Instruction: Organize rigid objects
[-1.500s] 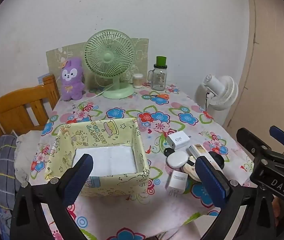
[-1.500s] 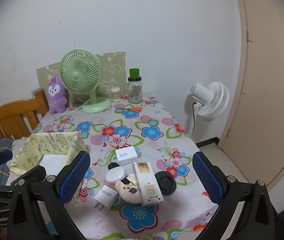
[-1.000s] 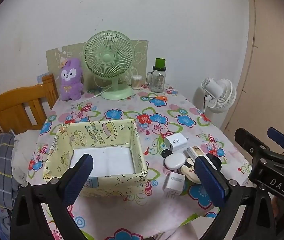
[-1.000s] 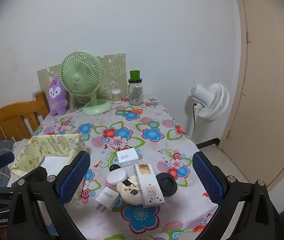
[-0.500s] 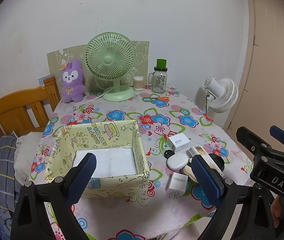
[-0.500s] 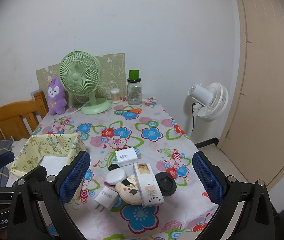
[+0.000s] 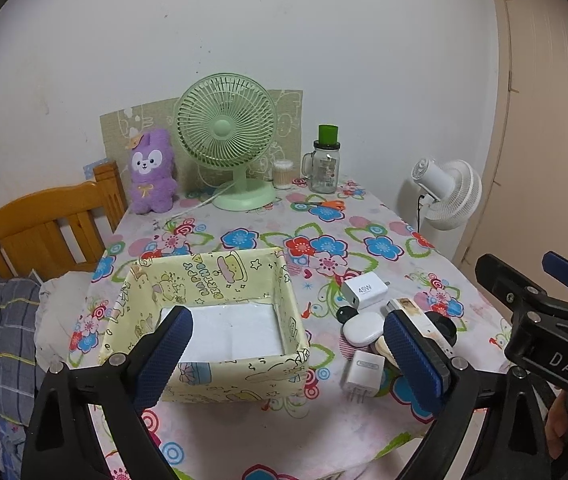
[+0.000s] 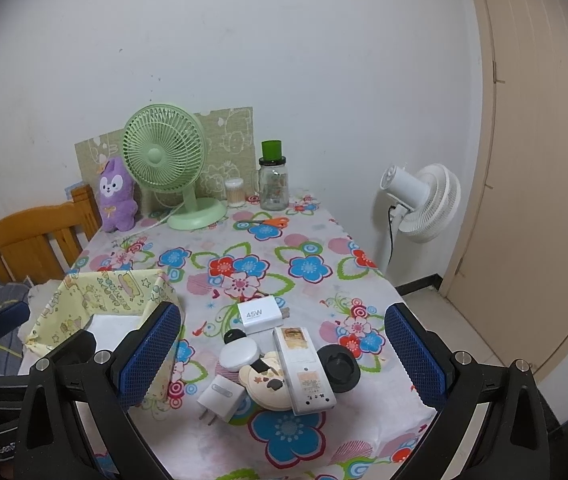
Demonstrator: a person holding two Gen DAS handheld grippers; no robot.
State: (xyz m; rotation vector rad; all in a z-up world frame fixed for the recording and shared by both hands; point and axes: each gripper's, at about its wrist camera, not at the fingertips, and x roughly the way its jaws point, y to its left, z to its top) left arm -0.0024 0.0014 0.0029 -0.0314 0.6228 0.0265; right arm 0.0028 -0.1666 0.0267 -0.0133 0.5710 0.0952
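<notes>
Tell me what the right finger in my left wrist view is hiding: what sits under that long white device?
Observer: The long white device lies across a cream round case with cartoon ears.
Operator: And the black thing beside it?
Observer: A black round object with a hollow centre, right against the device's right side.
Operator: Is the small plug clear of the pile?
Observer: No, the small white plug appears to touch the cream case's left edge, with its prongs pointing toward the camera.

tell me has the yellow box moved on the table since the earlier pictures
No. The yellow box sits on the same flower prints of the tablecloth; only the camera view shifts slightly.
</notes>
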